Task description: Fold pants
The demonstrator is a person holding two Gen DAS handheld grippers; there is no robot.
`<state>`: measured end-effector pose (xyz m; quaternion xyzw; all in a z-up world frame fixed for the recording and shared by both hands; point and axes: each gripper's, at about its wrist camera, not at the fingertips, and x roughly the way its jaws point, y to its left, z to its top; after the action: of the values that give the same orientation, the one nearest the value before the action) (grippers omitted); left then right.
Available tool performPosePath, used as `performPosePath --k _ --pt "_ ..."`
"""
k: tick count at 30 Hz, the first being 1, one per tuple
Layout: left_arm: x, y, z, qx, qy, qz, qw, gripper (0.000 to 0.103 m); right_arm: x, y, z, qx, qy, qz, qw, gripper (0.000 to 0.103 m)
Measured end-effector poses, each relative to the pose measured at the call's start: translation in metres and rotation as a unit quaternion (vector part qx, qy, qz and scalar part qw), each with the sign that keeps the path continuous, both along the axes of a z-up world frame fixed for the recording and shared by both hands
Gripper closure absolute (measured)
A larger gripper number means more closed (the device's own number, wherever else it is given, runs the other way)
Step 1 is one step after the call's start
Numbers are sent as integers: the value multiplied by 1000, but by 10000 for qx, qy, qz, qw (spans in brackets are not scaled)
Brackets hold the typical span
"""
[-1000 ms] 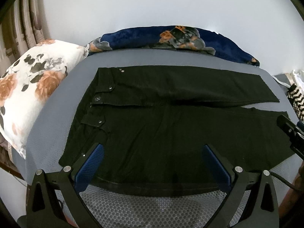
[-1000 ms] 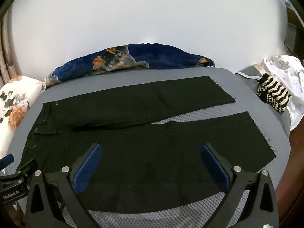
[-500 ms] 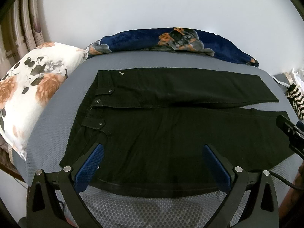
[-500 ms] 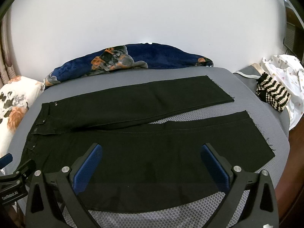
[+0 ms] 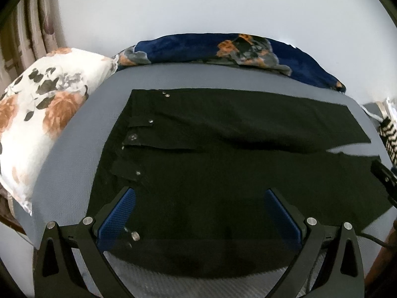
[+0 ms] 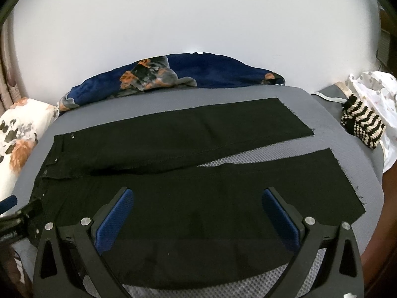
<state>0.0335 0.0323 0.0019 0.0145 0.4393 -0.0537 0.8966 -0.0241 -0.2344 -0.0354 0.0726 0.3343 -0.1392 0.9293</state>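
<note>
Since the earlier frame, the left wrist view sits nearer the waistband: the left gripper (image 5: 198,211), jaws apart, hovers over one pair of black pants (image 5: 223,154) lying flat on the grey bed (image 5: 74,154), beside one floral pillow (image 5: 44,109). Barely shifted, the right gripper (image 6: 198,211), jaws apart, hangs over the near leg; two legs, one navy blanket (image 6: 211,72).

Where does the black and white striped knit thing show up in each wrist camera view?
Left wrist: striped knit piece at the far right edge, partly cut off.
Right wrist: upper right, beside the white dotted cloth.
Shared landmark: navy floral blanket behind the black pants.
</note>
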Motion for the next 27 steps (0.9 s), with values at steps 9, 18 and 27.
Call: performPosePath --k 9,18,27 --pt "78 70 2 -814 247 198 9962 15 44 -26 19 611 49 104 9981 0" --pt "176 141 -29 -2714 692 -191 9598 43 106 -23 22 816 236 168 9962 0" --pt "244 184 -67 -3008 822 -180 9500 45 163 9 8 679 621 439 9948 0"
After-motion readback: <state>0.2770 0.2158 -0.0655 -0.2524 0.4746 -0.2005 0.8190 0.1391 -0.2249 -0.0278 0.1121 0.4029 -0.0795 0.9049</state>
